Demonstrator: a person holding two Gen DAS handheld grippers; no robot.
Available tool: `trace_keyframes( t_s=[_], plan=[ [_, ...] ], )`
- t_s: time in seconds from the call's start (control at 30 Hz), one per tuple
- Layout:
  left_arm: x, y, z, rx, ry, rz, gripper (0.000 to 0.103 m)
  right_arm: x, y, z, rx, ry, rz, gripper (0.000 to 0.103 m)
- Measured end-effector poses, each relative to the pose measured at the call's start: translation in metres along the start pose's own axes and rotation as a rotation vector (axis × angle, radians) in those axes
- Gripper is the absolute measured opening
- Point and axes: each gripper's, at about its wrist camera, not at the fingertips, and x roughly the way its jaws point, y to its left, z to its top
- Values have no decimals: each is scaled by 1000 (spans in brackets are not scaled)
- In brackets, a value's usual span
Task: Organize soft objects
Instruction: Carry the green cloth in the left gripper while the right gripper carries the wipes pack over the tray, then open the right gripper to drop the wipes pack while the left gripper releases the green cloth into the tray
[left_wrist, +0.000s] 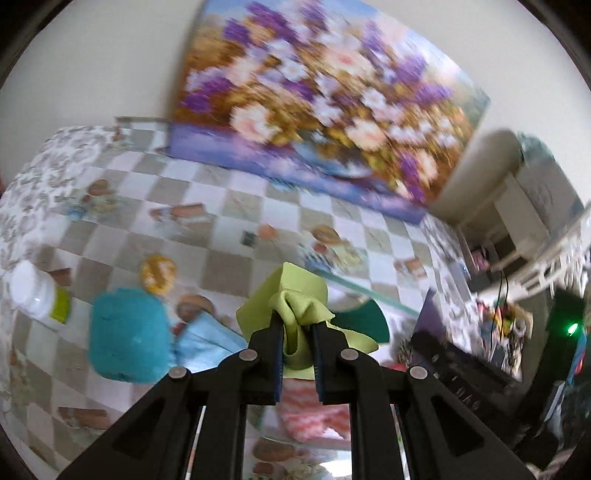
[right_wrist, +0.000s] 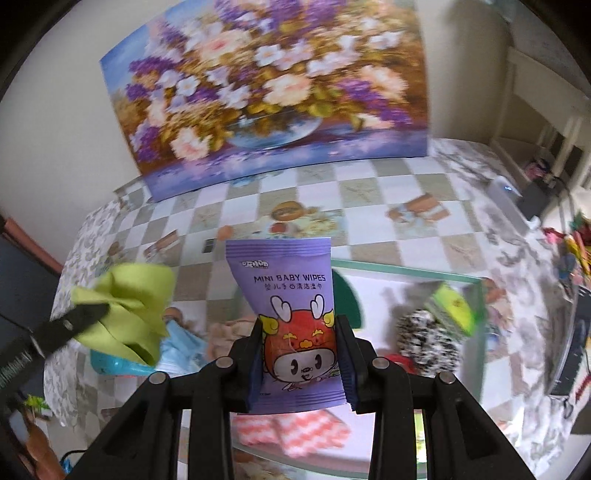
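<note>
My left gripper (left_wrist: 294, 325) is shut on a bunched lime-green cloth (left_wrist: 295, 295), held above the table; the same green cloth (right_wrist: 129, 310) shows at the left of the right wrist view, with a black finger (right_wrist: 77, 321) on it. My right gripper (right_wrist: 300, 325) is shut on a purple pack of mini baby wipes (right_wrist: 291, 295), upright between the pads. Below lie a teal sponge (left_wrist: 127, 336), a light-blue cloth (left_wrist: 207, 338), a pink checked cloth (right_wrist: 295, 432), a dark green piece (right_wrist: 349, 302) and a black-and-white speckled item (right_wrist: 428, 339).
A green-rimmed clear tray (right_wrist: 406, 271) sits on the checked tablecloth (right_wrist: 369, 192). A flower painting (right_wrist: 266, 85) leans against the wall at the back. A white-capped bottle (left_wrist: 37, 291) lies at the left. White shelving (left_wrist: 517, 206) and clutter stand beyond the table's right edge.
</note>
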Motion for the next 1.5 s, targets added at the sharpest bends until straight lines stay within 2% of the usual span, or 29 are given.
trace_keyframes(
  t_s=[0.2, 0.33, 0.47, 0.77, 0.97, 1.0, 1.07, 1.13, 1.3, 1.5],
  plan=[
    [30, -27, -18, 48, 70, -40, 13, -4, -37, 0, 51, -3, -54, 37],
    [46, -52, -27, 117, 109, -63, 13, 8, -57, -1, 82, 28, -88, 37],
    [68, -66, -37, 128, 176, -104, 13, 23, -73, -3, 106, 66, -112, 37],
    [117, -73, -61, 155, 308, -55, 13, 62, -80, -15, 128, 180, -119, 37],
    [122, -72, -66, 167, 330, -27, 14, 67, -82, -16, 143, 198, -116, 38],
    [120, -73, -65, 167, 330, -28, 16, 65, -82, -15, 143, 193, -115, 41],
    [116, -74, -62, 164, 326, -35, 33, 62, -81, -13, 140, 184, -115, 49],
    [110, -74, -60, 160, 314, -40, 44, 56, -79, -10, 137, 166, -117, 56],
    [90, -74, -51, 165, 264, -33, 47, 39, -73, -4, 126, 120, -120, 56],
    [65, -62, -39, 148, 191, 2, 58, 21, -65, 2, 109, 75, -119, 56]
  ],
)
